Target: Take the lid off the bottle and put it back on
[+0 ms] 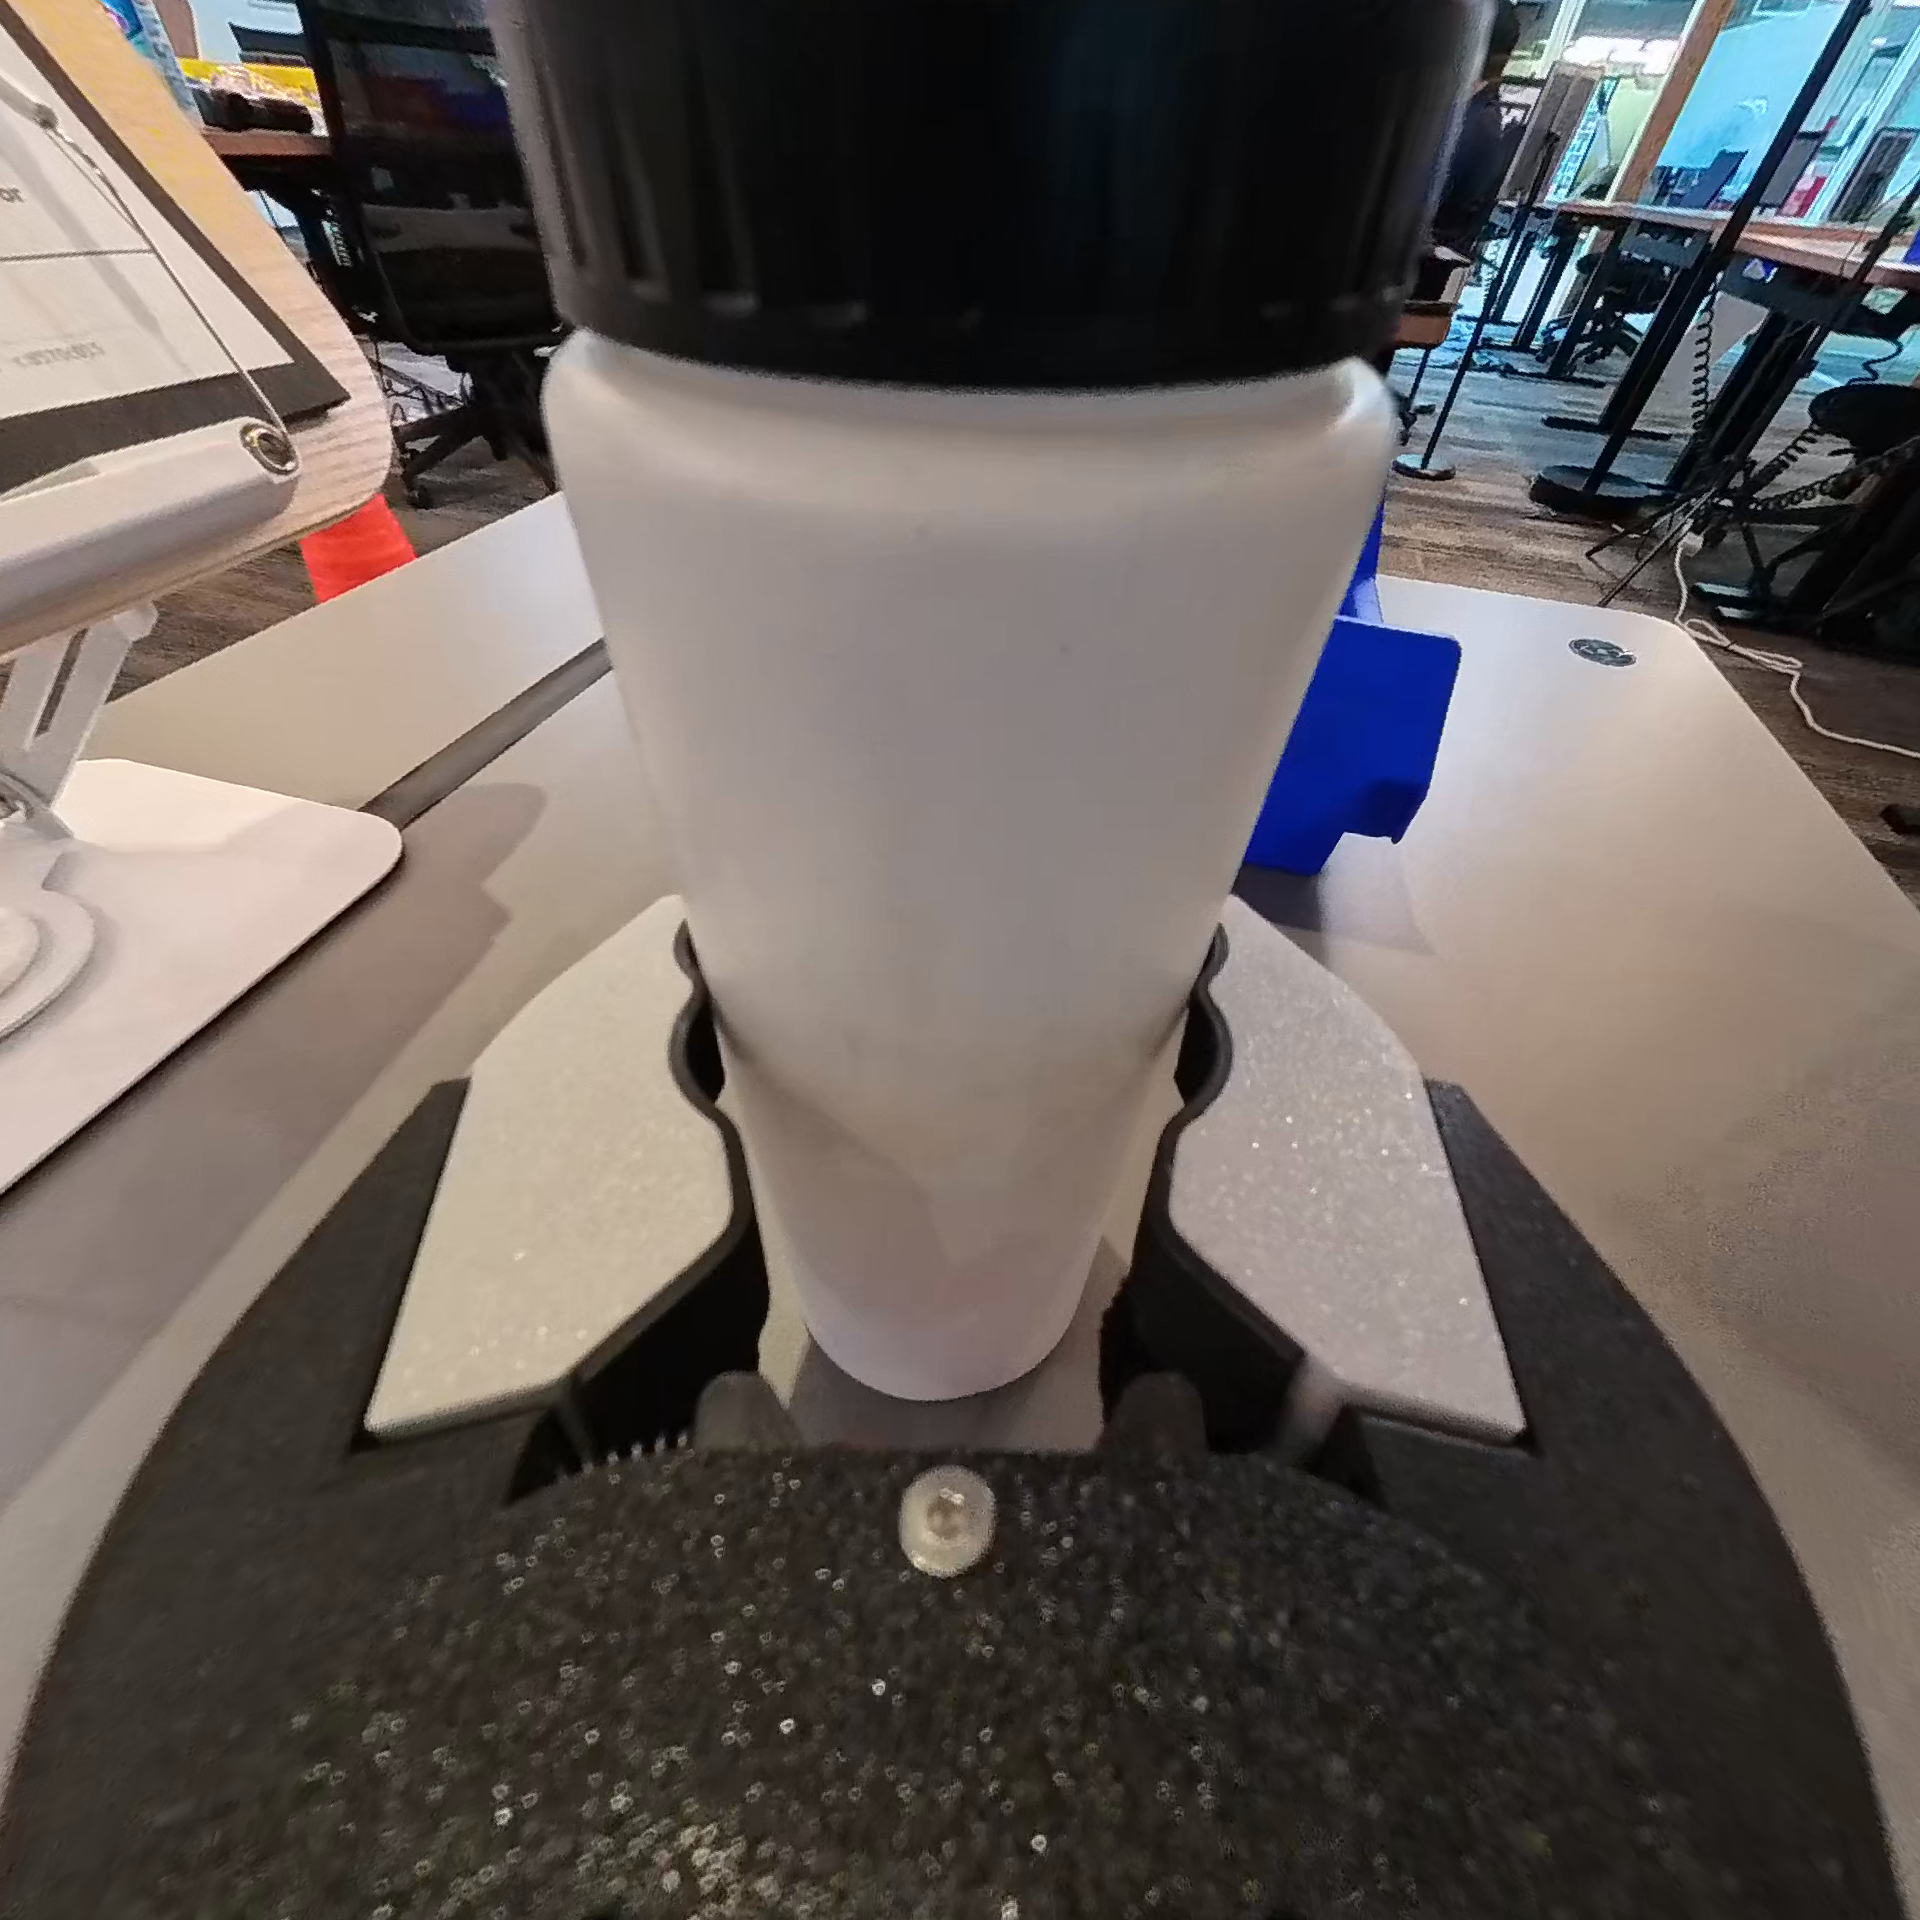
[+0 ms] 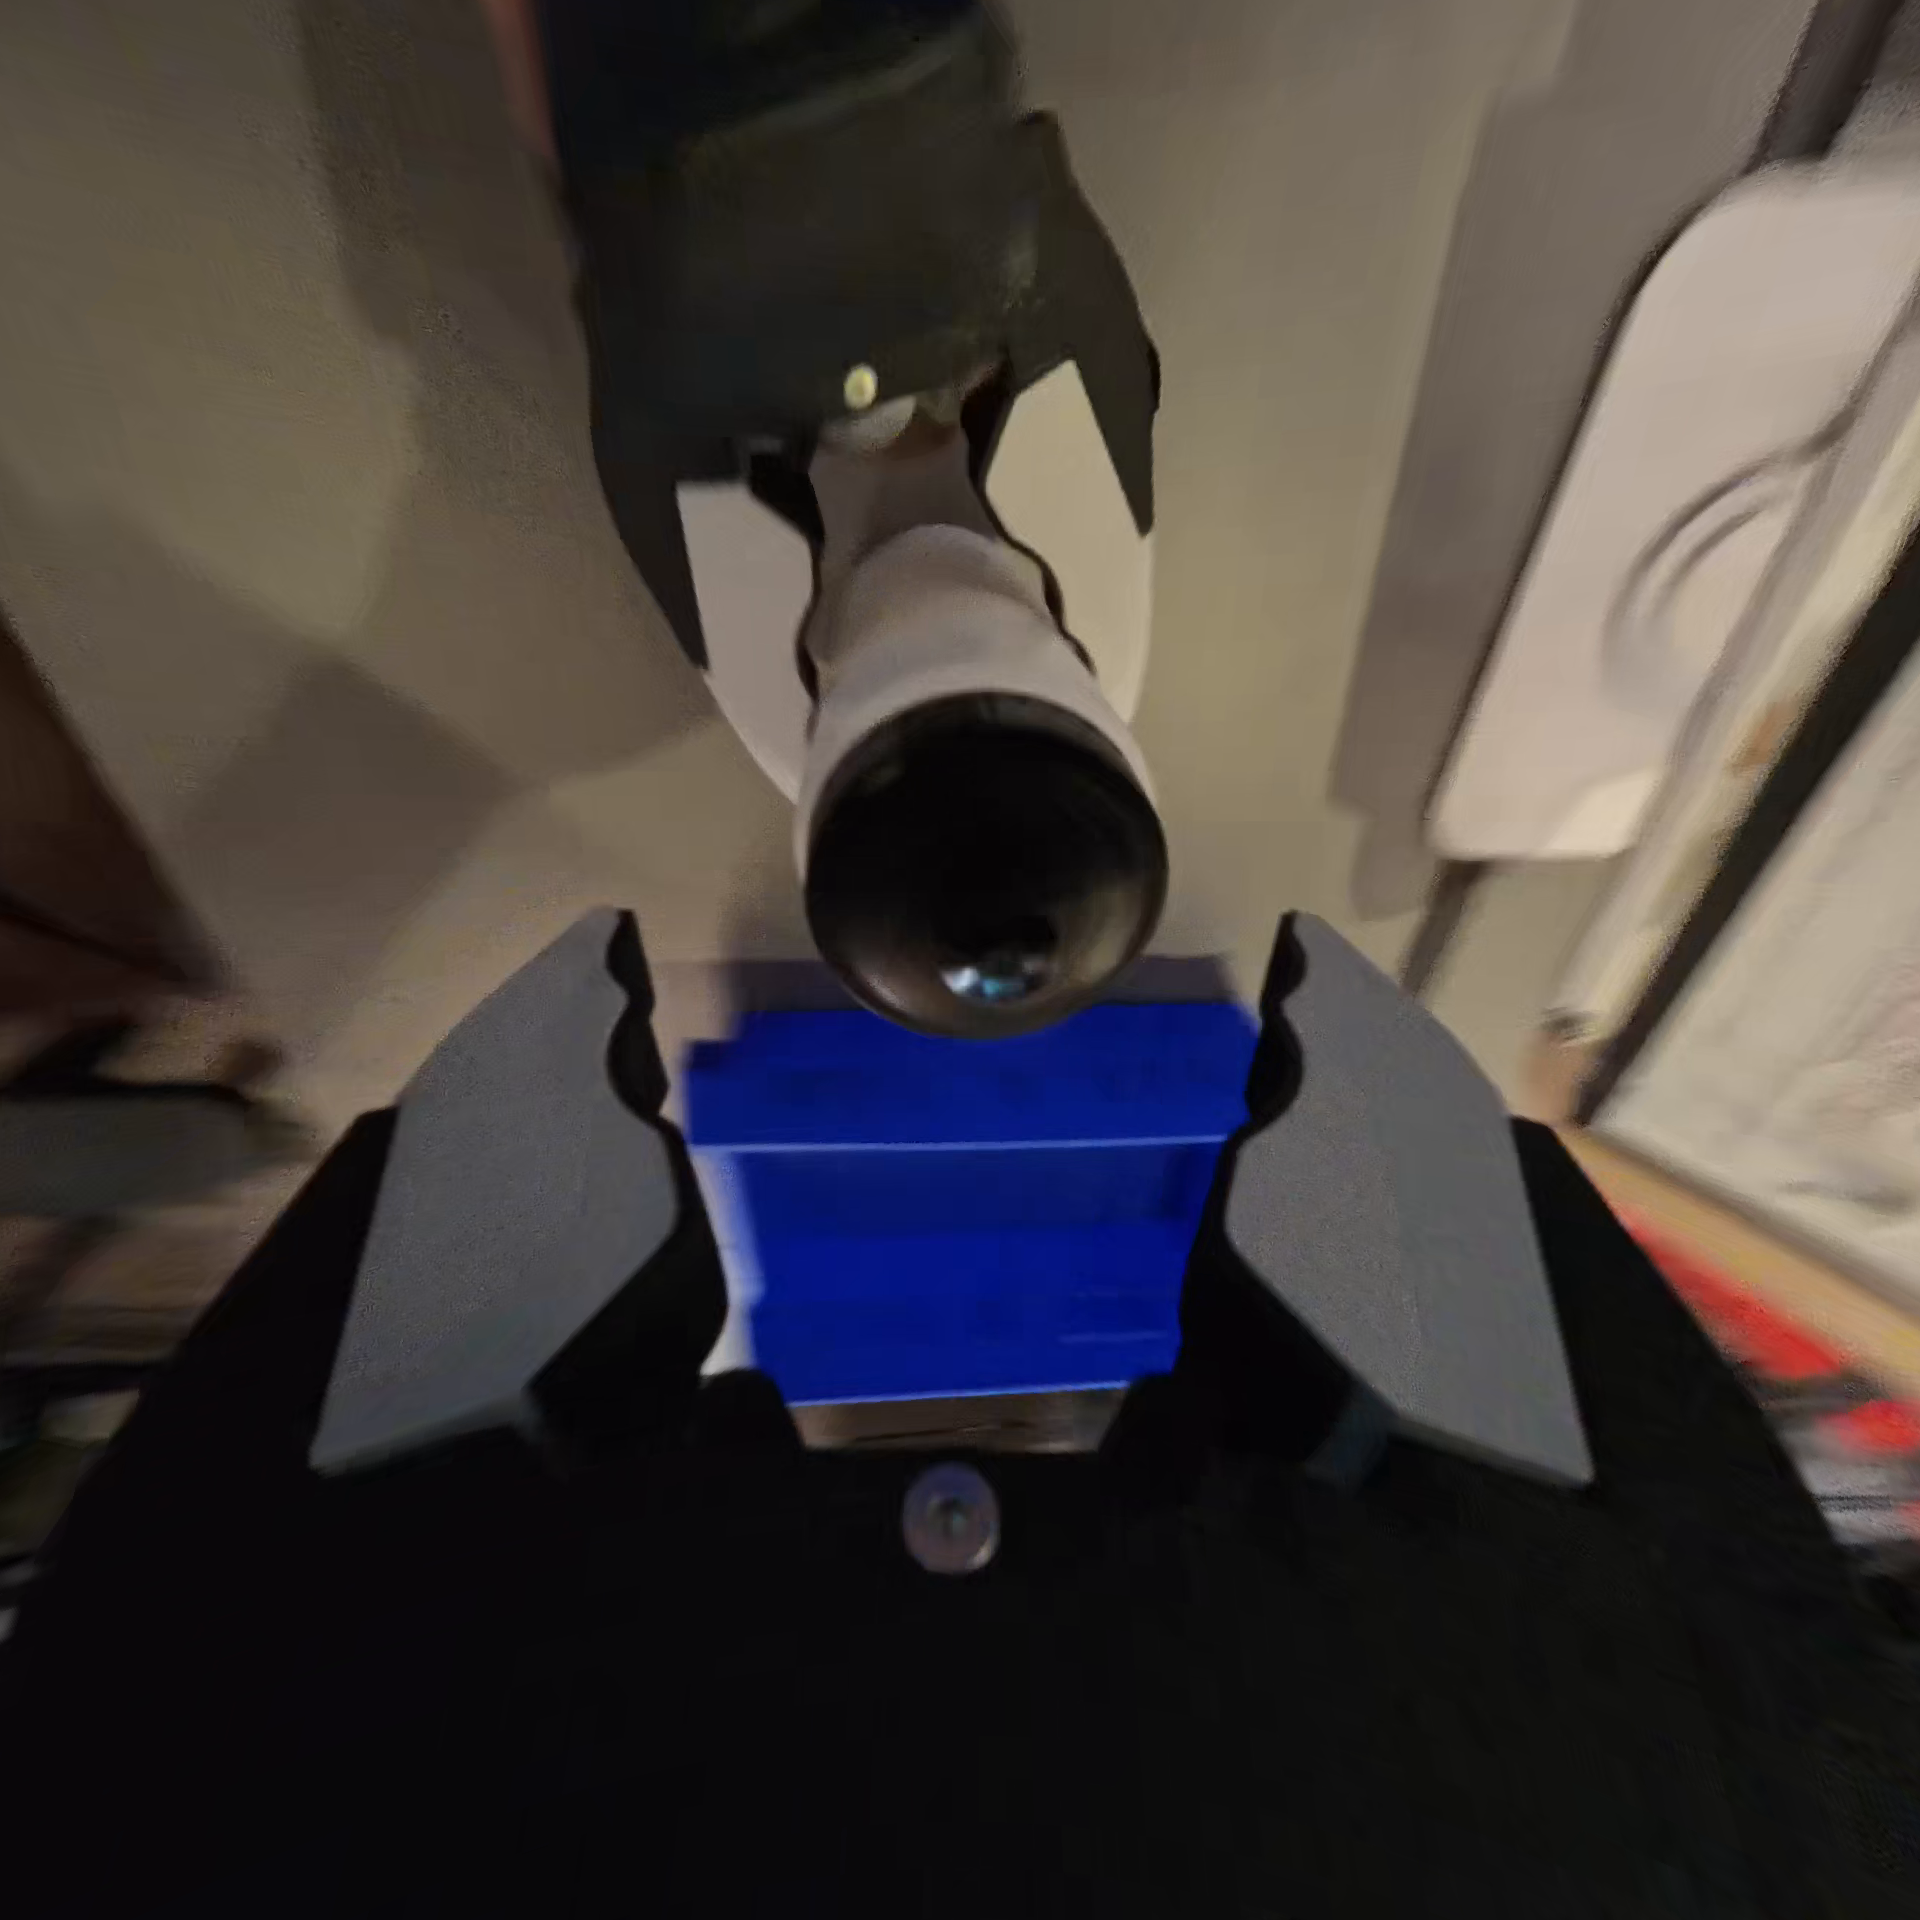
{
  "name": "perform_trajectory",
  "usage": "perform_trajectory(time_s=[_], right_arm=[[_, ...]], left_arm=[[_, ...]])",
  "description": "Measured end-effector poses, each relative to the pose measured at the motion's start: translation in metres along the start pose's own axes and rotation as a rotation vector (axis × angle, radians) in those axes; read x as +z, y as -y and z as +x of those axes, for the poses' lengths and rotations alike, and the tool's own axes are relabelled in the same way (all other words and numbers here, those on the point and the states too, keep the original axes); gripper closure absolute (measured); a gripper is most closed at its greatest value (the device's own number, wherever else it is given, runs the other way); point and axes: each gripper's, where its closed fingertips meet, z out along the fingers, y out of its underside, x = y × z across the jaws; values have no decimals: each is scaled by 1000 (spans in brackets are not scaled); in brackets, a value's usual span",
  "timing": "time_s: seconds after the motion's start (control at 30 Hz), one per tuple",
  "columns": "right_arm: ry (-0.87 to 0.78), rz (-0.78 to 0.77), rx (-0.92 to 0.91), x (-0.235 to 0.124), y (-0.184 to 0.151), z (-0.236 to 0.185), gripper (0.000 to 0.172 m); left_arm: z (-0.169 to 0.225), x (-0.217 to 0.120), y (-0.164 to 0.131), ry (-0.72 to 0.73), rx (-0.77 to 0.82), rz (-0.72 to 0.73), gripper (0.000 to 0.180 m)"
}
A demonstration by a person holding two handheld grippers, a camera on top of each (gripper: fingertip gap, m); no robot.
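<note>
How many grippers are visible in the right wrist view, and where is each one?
2. The right gripper is at the bottom, open above the blue bin. The left gripper is farther off at the top, holding the white bottle.

We see a pale grey table (image 1: 1621,935) with rounded corners, a dark seam running across its left side. Beyond it lies a wood-grain floor (image 1: 1507,520), where an orange cone (image 1: 358,551) stands. Farther back are desks (image 1: 1704,239) on black legs, office chairs (image 1: 457,312), tripod stands (image 1: 1766,488) and bright glass partitions (image 1: 1756,94).
</note>
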Motion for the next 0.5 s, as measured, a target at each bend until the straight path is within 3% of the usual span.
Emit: perform_trajectory(time_s=[0.1, 0.17, 0.27, 0.4, 0.5], right_arm=[[-138, 83, -276, -8, -15, 12, 76], [-100, 149, -303, -9, -19, 14, 70], [-47, 199, -354, -3, -19, 15, 83], [11, 219, -421, 14, -5, 12, 79], [87, 223, -463, 18, 2, 6, 99]], left_arm=[[0, 0, 0, -7, -6, 7, 94], [0, 0, 0, -13, -6, 6, 94], [0, 1, 0, -19, -6, 5, 94], [0, 2, 0, -18, 1, 0, 94], [-1, 2, -1, -18, -4, -2, 94]])
